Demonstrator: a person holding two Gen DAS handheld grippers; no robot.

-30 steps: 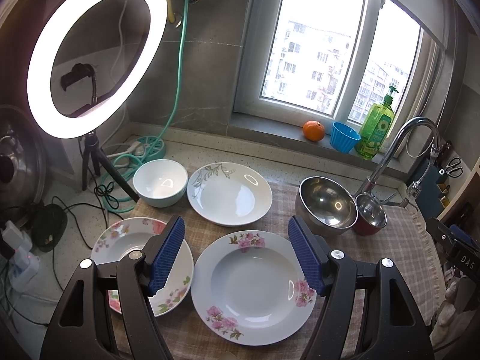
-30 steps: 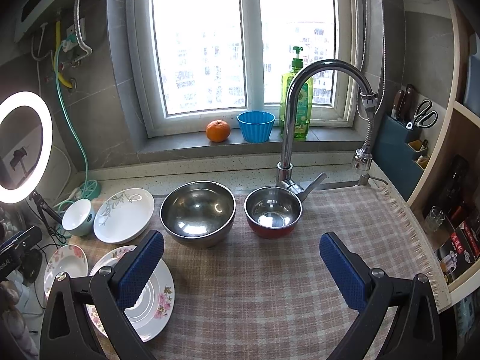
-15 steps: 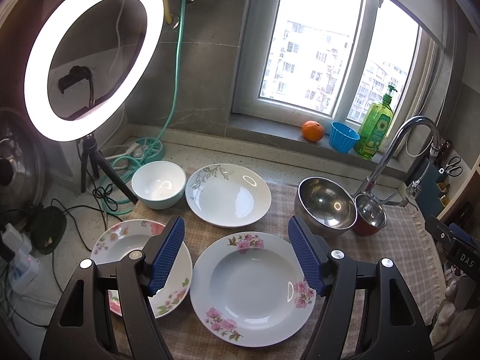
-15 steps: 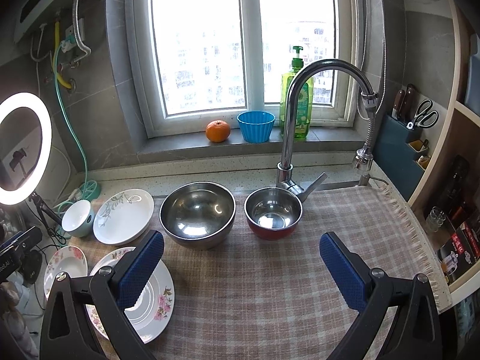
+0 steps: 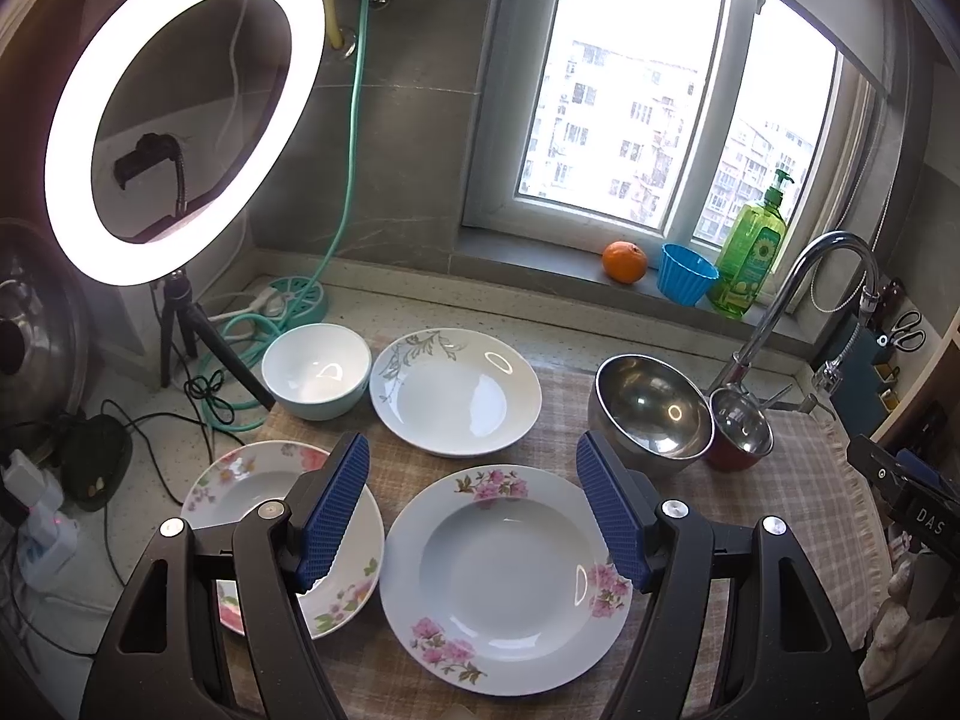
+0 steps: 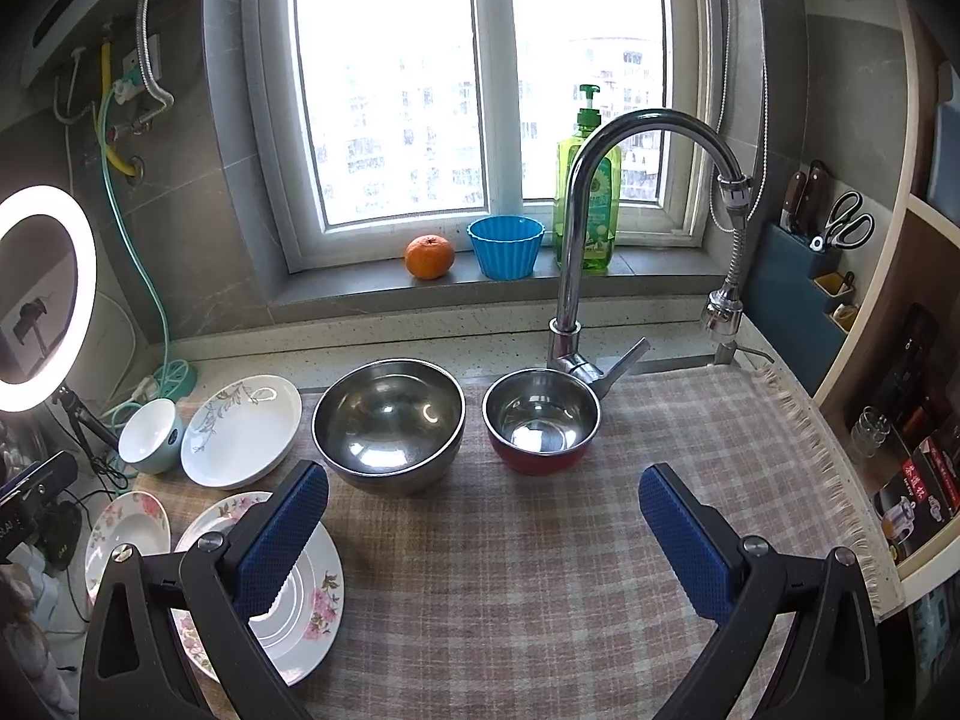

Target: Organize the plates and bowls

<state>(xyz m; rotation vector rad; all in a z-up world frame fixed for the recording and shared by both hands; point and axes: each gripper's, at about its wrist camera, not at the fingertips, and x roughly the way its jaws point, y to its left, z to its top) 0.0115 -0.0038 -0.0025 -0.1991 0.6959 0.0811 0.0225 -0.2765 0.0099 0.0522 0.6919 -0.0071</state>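
Note:
A large pink-flowered plate [image 5: 507, 579] lies on the checked cloth under my open, empty left gripper [image 5: 474, 516]. A smaller flowered plate [image 5: 240, 486] lies to its left. Behind them sit a grey-leaf plate [image 5: 455, 399] and a white bowl [image 5: 316, 369]. A big steel bowl [image 5: 651, 411] and a small red-sided steel bowl [image 5: 741, 432] stand on the right. My right gripper [image 6: 483, 540] is open and empty above bare cloth, in front of the big steel bowl [image 6: 389, 420] and the small red bowl [image 6: 542, 420]. The flowered plate [image 6: 312, 594] lies under its left finger.
A lit ring light [image 5: 174, 114] on a tripod with cables stands at the left. A tap [image 6: 576, 240] rises behind the bowls. An orange [image 6: 429, 256], a blue cup [image 6: 506, 246] and a soap bottle [image 6: 588, 204] sit on the sill. Shelves stand at the right.
The left gripper's view has drifted slightly; the dishes sit a little lower and to the left. The right gripper has barely moved. Both stay open.

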